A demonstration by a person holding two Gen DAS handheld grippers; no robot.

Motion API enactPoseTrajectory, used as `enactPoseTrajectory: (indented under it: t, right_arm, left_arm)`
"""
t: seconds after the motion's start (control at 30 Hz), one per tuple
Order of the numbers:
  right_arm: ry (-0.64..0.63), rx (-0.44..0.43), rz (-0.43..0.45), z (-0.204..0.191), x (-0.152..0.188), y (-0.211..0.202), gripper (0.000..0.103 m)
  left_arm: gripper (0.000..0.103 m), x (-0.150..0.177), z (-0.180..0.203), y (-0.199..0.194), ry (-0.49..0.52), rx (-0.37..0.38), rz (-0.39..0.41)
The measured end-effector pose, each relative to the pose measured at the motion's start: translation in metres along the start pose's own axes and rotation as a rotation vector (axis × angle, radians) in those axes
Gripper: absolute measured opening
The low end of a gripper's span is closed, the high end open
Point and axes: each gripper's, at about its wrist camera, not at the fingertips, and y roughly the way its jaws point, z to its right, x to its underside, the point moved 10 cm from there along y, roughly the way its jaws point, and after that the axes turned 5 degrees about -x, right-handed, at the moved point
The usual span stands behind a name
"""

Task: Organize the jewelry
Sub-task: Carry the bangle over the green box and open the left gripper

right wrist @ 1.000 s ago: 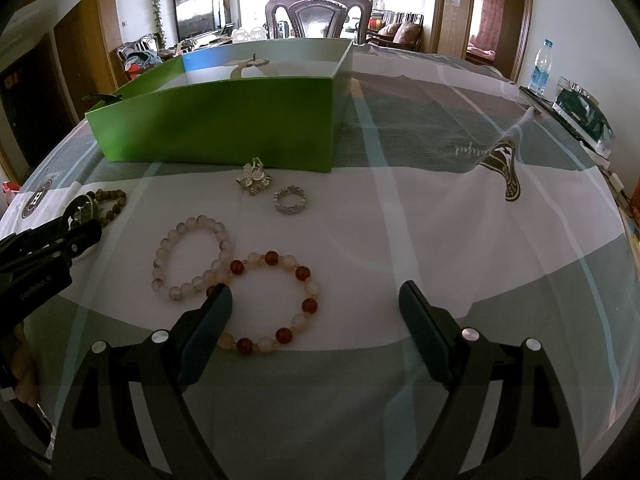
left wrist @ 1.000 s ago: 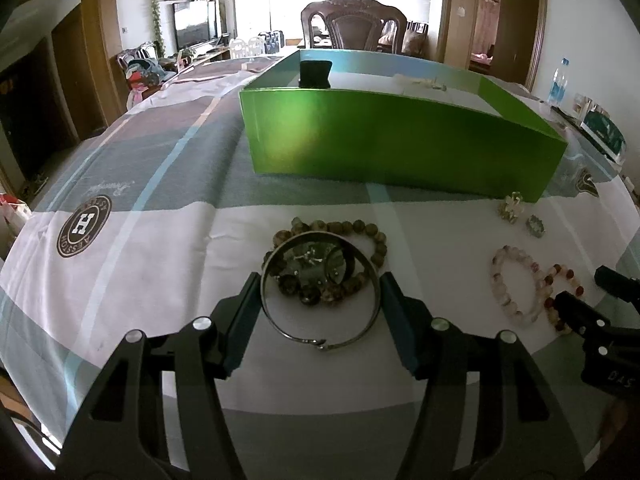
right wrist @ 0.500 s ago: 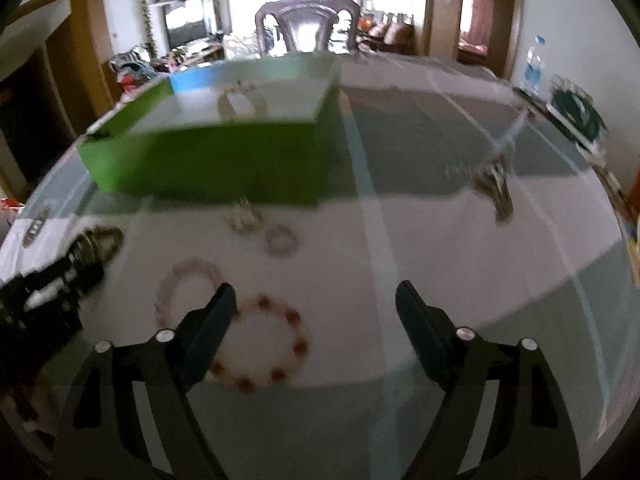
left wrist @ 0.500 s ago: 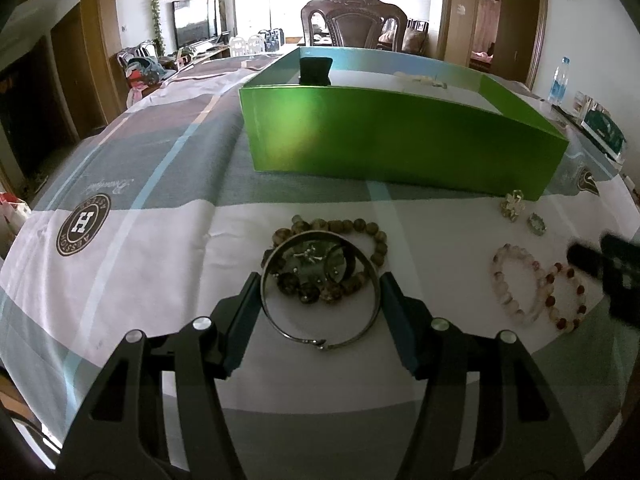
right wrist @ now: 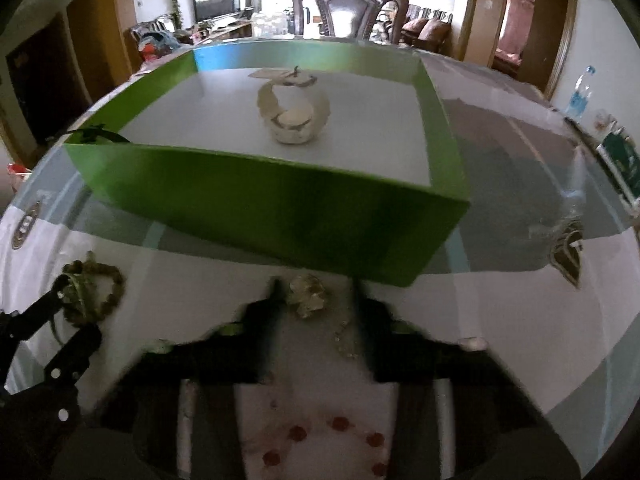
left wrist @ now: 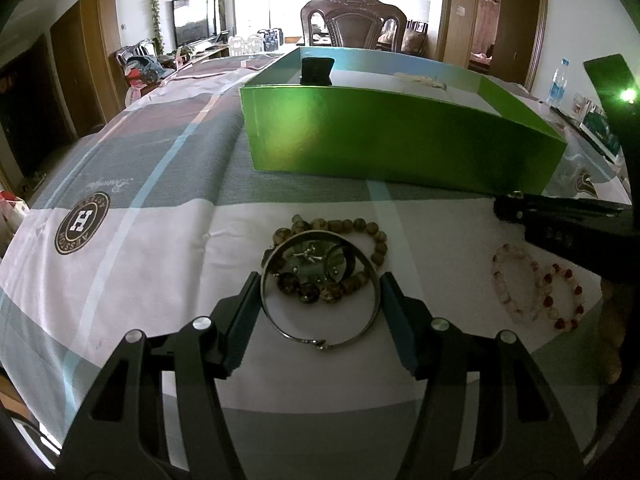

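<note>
My left gripper point(left wrist: 320, 304) is open, its fingers on either side of a silver bangle point(left wrist: 320, 340) that lies over a brown bead bracelet point(left wrist: 360, 226) on the tablecloth. My right gripper point(right wrist: 314, 300) is open, its blurred fingers on either side of a small gold brooch point(right wrist: 306, 294) in front of the green box point(right wrist: 280, 204). A silver ring point(right wrist: 344, 336) lies just behind the brooch, between the fingers. A pink bead bracelet point(left wrist: 514, 280) and a red and white bead bracelet point(left wrist: 566, 300) lie to the right. A white bracelet point(right wrist: 294, 108) sits in the box.
The green box point(left wrist: 400, 140) stands mid-table, with a black item point(left wrist: 316, 71) at its back left corner. A wooden chair point(left wrist: 352, 20) is behind the table. A water bottle point(left wrist: 558, 86) and a green packet point(right wrist: 622, 160) are at the far right.
My right gripper has moved forward past the two bead bracelets to the brooch by the box, and its fingers have come closer together. My left gripper has stayed around the bangle.
</note>
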Motion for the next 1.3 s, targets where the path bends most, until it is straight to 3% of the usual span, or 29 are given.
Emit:
enactPoseTrajectory:
  t: [0.2, 0.3, 0.47, 0.67, 0.83, 0.93, 1.07, 1.2, 1.27, 1.3]
  right_arm:
    - [0.031, -0.043, 0.022, 0.004, 0.013, -0.022, 0.023]
    - [0.051, -0.070, 0.046, 0.008, 0.017, -0.039, 0.023]
    - [0.038, -0.089, 0.101, 0.005, 0.010, -0.066, 0.023]
    - [0.013, -0.119, 0.166, -0.001, -0.003, -0.092, 0.023]
    - [0.000, -0.109, 0.236, -0.003, -0.042, -0.106, 0.023]
    - [0.016, -0.106, 0.252, 0.000, -0.065, -0.105, 0.023]
    - [0.010, -0.057, 0.239, 0.004, -0.089, -0.080, 0.023]
    - [0.017, -0.034, 0.194, 0.009, -0.090, -0.049, 0.023]
    - [0.032, -0.027, 0.189, 0.013, -0.089, -0.042, 0.024]
    - [0.038, -0.025, 0.193, 0.015, -0.088, -0.044, 0.031]
  left_arm:
    - [0.059, 0.000, 0.000, 0.000, -0.008, 0.000, -0.001]
    - [0.059, 0.000, -0.004, -0.002, -0.052, 0.039, -0.016]
    - [0.059, 0.003, -0.010, -0.009, -0.067, 0.035, -0.035]
    - [0.059, -0.032, -0.017, -0.038, -0.095, 0.089, 0.032]
    - [0.059, -0.083, -0.015, -0.053, -0.091, 0.123, 0.097]
    - [0.059, -0.119, -0.007, -0.053, -0.071, 0.123, 0.138]
    - [0.059, -0.153, 0.009, -0.026, -0.052, 0.104, 0.125]
    - [0.059, -0.156, 0.020, 0.011, -0.047, 0.085, 0.050]
    - [0.059, -0.158, 0.026, 0.021, -0.043, 0.086, 0.050]
    - [0.059, -0.159, 0.027, 0.022, -0.040, 0.085, 0.056]
